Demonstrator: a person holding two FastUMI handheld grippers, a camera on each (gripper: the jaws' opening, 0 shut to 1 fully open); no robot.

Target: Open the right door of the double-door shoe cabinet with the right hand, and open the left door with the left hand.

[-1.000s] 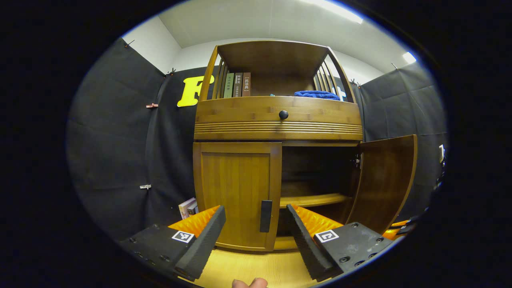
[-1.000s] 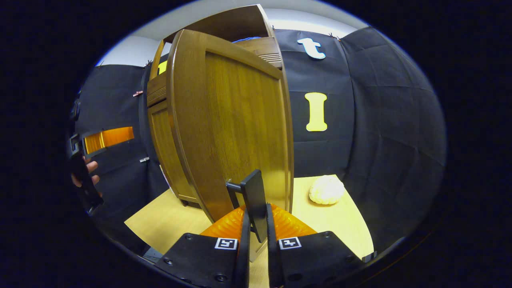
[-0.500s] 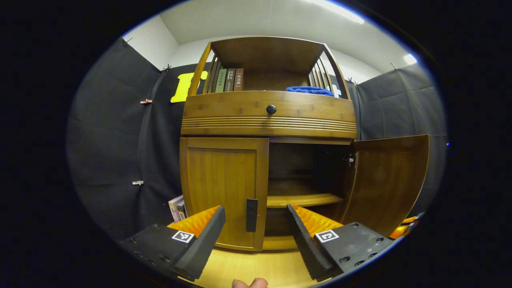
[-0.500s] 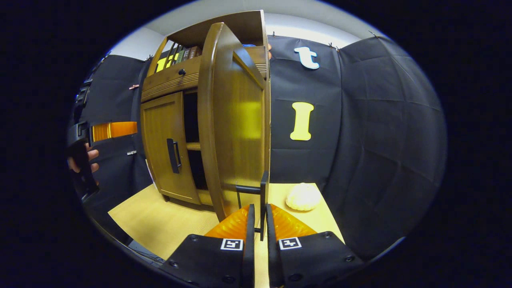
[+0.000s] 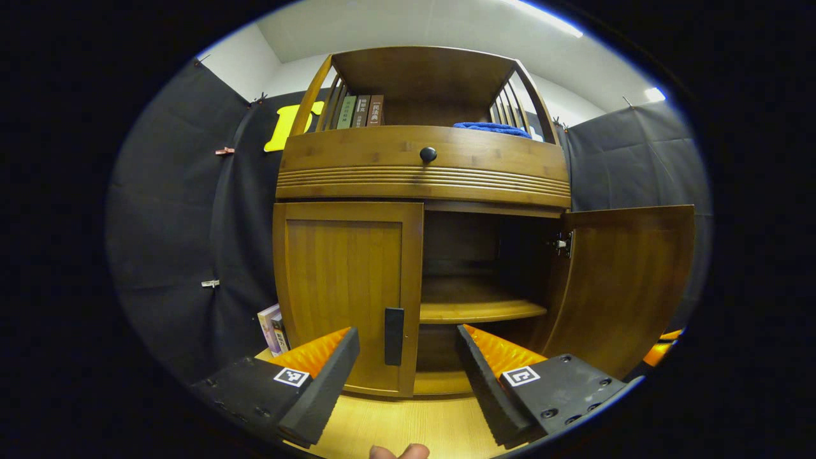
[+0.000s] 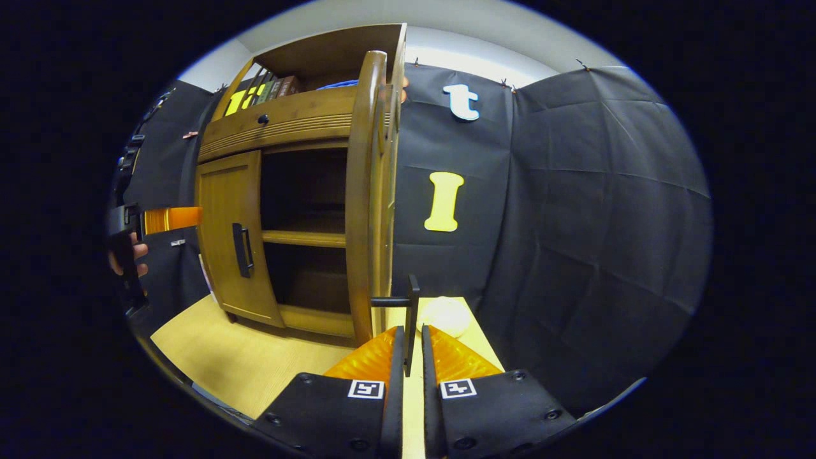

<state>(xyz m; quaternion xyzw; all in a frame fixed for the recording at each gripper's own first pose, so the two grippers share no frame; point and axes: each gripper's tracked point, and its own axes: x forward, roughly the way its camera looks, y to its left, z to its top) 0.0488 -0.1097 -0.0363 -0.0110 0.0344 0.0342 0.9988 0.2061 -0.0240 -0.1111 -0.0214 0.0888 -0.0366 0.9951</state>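
The wooden shoe cabinet (image 5: 424,182) fills the left gripper view. Its left door (image 5: 344,287) is closed, with a black handle (image 5: 393,336) on its right edge. My left gripper (image 5: 408,379) is open a short way in front of that handle, not touching it. The right door (image 5: 625,287) stands wide open to the right. In the right gripper view the right door (image 6: 364,204) is edge-on, and my right gripper (image 6: 408,350) is shut on its black handle (image 6: 412,312). My left gripper (image 6: 169,218) and the hand (image 6: 124,258) holding it appear at the far left.
Inside the cabinet is a bare shelf (image 5: 481,310). Above are a drawer with a black knob (image 5: 428,153), books (image 5: 357,111) and a blue cloth (image 5: 491,129). More books (image 5: 271,328) lean left of the cabinet. A white lumpy object (image 6: 446,315) lies behind the open door.
The right door has swung further open with my right gripper on its handle. My left gripper has moved closer, and the left door's handle now sits between its open fingers' line.
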